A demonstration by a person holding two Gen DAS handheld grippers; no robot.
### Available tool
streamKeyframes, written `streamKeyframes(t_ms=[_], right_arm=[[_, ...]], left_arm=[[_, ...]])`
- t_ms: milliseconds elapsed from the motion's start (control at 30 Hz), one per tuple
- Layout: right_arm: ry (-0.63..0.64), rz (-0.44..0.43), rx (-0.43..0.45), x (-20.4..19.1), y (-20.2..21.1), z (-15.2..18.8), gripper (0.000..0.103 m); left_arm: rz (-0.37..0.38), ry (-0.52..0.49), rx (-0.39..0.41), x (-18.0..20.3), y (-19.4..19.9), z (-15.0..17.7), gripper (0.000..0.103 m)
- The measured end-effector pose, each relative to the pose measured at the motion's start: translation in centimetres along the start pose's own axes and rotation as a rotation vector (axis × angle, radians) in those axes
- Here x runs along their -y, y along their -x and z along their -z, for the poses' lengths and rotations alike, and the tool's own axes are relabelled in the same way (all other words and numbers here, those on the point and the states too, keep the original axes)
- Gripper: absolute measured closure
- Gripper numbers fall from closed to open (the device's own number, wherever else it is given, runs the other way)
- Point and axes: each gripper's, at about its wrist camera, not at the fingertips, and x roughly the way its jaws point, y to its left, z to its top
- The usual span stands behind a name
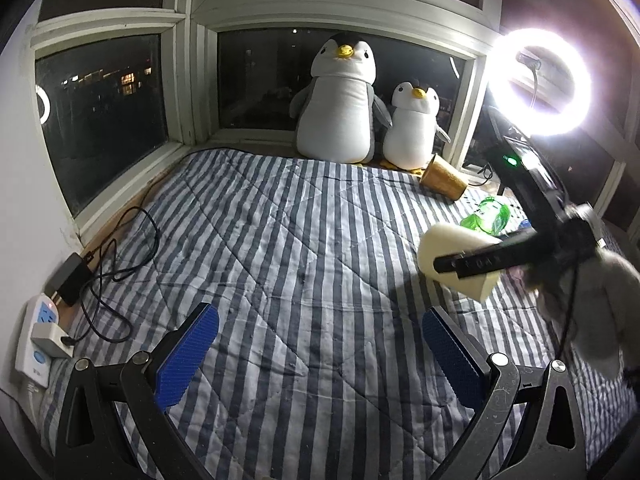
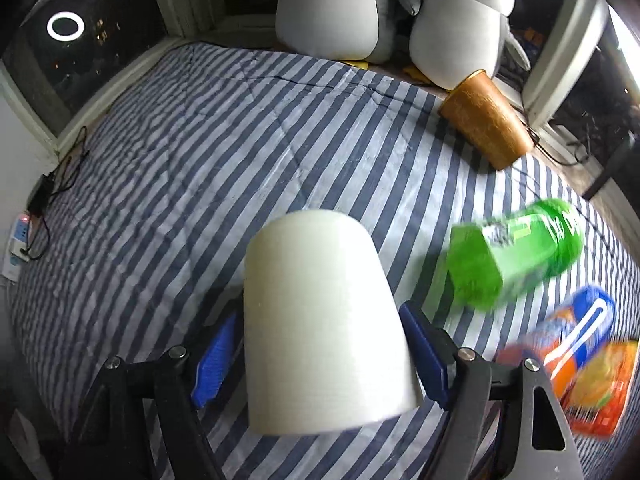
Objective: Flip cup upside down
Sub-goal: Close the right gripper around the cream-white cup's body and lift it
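White translucent plastic cup (image 2: 320,320) is off the striped bed quilt (image 2: 200,152), base pointing away, pinched between right gripper (image 2: 320,356) blue fingers (image 2: 212,356). Left gripper (image 1: 316,356) fingers spread, holding nothing. Green bottle (image 2: 516,248) lies nearby.

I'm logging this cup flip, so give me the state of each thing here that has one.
White cup: held off the quilt, tilted.
Right claw: shut on the white cup.
Left claw: open, holding nothing.
Gold cup: lying on its side.
Green bottle: lying on its side.
Ring light: switched on.
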Motion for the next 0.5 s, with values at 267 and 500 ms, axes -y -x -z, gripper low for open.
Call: streamKeyframes(t_ms=[267, 500], right_arm=[[-0.095, -0.004, 0.059, -0.4, 2.4, 5.4, 0.03], [-0.22, -0.031, 0.104, -0.3, 4.5, 10.5, 0.03]], left_arm=[[0.021, -0.004, -0.015, 0.3, 0.8, 1.2, 0.0], [0.071, 0.001, -0.074, 0.9, 0.5, 2.2, 0.002]])
